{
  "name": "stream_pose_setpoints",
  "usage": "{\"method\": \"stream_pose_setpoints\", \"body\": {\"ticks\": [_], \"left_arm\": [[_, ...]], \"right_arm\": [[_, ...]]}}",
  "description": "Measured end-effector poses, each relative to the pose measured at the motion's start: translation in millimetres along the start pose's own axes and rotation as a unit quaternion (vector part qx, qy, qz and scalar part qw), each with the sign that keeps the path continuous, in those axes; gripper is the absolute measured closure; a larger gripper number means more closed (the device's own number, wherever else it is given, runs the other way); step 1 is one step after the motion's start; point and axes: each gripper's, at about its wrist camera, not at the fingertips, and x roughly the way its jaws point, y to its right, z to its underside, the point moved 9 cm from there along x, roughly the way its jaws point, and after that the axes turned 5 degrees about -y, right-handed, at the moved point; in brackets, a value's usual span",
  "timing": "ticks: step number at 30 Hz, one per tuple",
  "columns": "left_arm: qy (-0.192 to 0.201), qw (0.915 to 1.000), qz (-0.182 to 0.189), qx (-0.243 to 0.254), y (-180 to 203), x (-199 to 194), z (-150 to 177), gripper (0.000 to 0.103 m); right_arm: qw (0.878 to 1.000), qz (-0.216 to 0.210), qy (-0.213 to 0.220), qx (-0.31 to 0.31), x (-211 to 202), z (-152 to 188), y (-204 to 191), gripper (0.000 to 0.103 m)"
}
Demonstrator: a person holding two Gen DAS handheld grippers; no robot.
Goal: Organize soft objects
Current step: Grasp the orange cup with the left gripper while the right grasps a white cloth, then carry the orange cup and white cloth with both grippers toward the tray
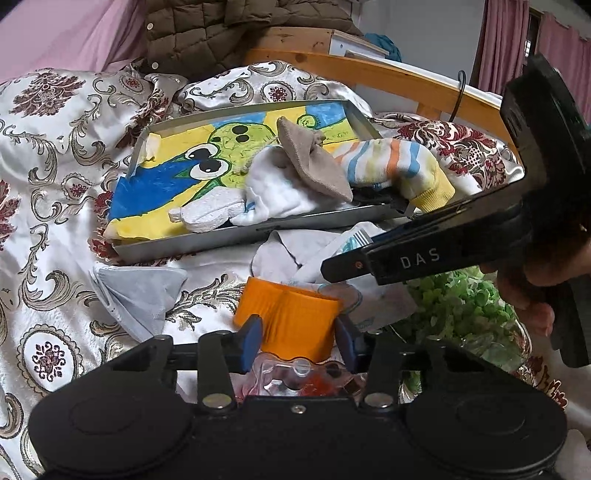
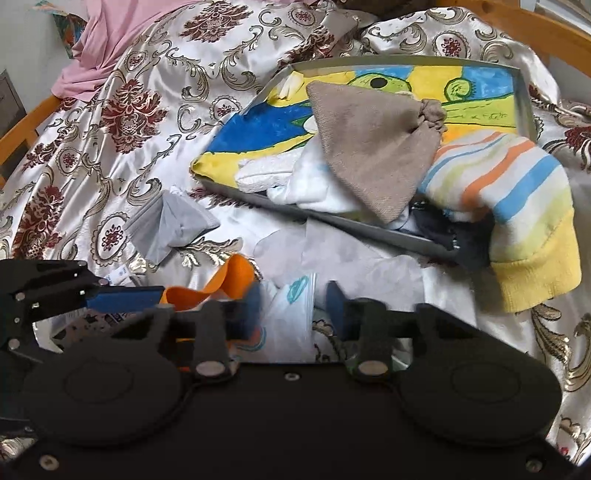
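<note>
My left gripper (image 1: 299,338) is at the bottom of the left wrist view. Its blue pads (image 1: 252,334) press on a folded orange cloth (image 1: 291,314) lying on the bedspread. In the right wrist view my right gripper (image 2: 295,308) straddles a white sock with a teal print (image 2: 291,299). The left pad touches the sock and the right pad stands slightly apart from it. The orange cloth (image 2: 236,275) and one left-gripper pad (image 2: 125,298) show at its left. Behind, a grey tray (image 1: 236,240) holds a beige cloth (image 1: 314,166), a striped sock (image 1: 399,162) and white cloths (image 1: 280,192).
A grey cloth (image 1: 136,295) lies on the patterned bedspread (image 1: 55,147), left of the orange cloth. A green leafy thing (image 1: 461,306) and clear plastic packaging (image 1: 295,380) sit close to the left gripper. A wooden bed rail (image 1: 369,70) and a brown quilted jacket (image 1: 207,33) lie beyond the tray.
</note>
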Motion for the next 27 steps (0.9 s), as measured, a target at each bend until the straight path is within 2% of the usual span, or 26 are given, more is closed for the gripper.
{"method": "stream_pose_setpoints", "body": {"ticks": [6, 12, 21, 27], "left_arm": [[0.006, 0.9999, 0.001, -0.012, -2.1, -7.9, -3.8, 0.07], [0.018, 0.9995, -0.022, -0.012, -0.6, -22.1, -8.4, 0.08], [0.059, 0.9952, -0.047, -0.062, -17.6, -43.2, -23.1, 0.082], [0.093, 0.9903, -0.067, -0.077, -20.6, -60.5, -34.3, 0.082]], "right_arm": [[1.0, 0.001, -0.001, -0.017, -2.5, 3.9, -4.9, 0.095], [0.999, 0.008, 0.019, -0.041, -12.7, 5.2, -16.3, 0.101], [0.996, 0.017, 0.075, -0.054, -49.0, -6.9, -28.0, 0.102], [0.992, 0.02, 0.113, -0.057, -75.5, -18.0, -35.1, 0.102]]}}
